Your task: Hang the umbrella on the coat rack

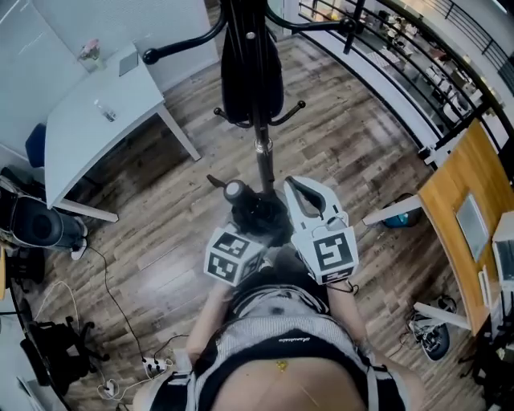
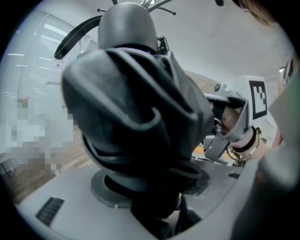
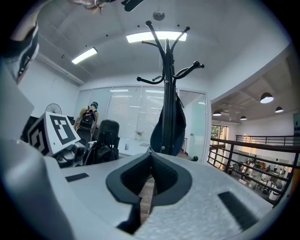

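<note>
Left gripper (image 2: 151, 199) — jaws clamped round the folded black umbrella (image 2: 136, 108), held clear of the coat rack (image 3: 166, 61). Right gripper (image 3: 150, 157) — jaws drawn together, empty, just beside.

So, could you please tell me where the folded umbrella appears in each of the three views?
Head view: the umbrella is at centre, just below the foot of the pole.
Left gripper view: it fills the middle of the picture.
Right gripper view: it is at the left, low down.
Shared landmark: the coat rack, behind the umbrella in all three.
</note>
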A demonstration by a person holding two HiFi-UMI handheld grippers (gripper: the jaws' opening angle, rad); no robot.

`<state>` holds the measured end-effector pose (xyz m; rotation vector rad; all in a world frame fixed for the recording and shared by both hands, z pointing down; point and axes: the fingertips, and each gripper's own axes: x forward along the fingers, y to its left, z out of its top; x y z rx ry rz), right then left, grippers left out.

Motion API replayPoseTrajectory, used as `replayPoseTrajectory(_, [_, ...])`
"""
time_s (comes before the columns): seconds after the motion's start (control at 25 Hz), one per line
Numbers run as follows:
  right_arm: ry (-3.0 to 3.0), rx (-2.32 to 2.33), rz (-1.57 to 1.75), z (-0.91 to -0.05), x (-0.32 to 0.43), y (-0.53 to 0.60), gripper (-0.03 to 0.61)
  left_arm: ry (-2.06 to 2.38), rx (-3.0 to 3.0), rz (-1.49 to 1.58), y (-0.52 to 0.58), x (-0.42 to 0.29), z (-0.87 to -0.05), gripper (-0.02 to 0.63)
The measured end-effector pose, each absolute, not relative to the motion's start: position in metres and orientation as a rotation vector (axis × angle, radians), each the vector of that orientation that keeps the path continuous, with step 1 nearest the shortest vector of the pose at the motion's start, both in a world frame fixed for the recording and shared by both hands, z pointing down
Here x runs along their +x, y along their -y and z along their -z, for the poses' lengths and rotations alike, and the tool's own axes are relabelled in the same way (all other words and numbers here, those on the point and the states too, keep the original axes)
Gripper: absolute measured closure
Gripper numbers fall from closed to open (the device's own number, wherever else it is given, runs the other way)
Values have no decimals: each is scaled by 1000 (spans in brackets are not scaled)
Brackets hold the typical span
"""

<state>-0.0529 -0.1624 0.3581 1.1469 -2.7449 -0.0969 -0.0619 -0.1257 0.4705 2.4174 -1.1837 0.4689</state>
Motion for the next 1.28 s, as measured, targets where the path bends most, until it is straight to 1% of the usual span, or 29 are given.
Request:
replayPoseTrajectory(0.48, [2694,1263,49,-365,-42,153,574,1086,2465,-527,117,-59,-481,370])
replayPoseTrajectory(0.8, [2692,1233,50,-368,-37,153,574,1088,2470,-520,119,-47,-483,370])
replayPoseTrajectory(1.28, [2705,1192,93,-368,-37,164,574,1119,2437,-506,127,-49,-485,370])
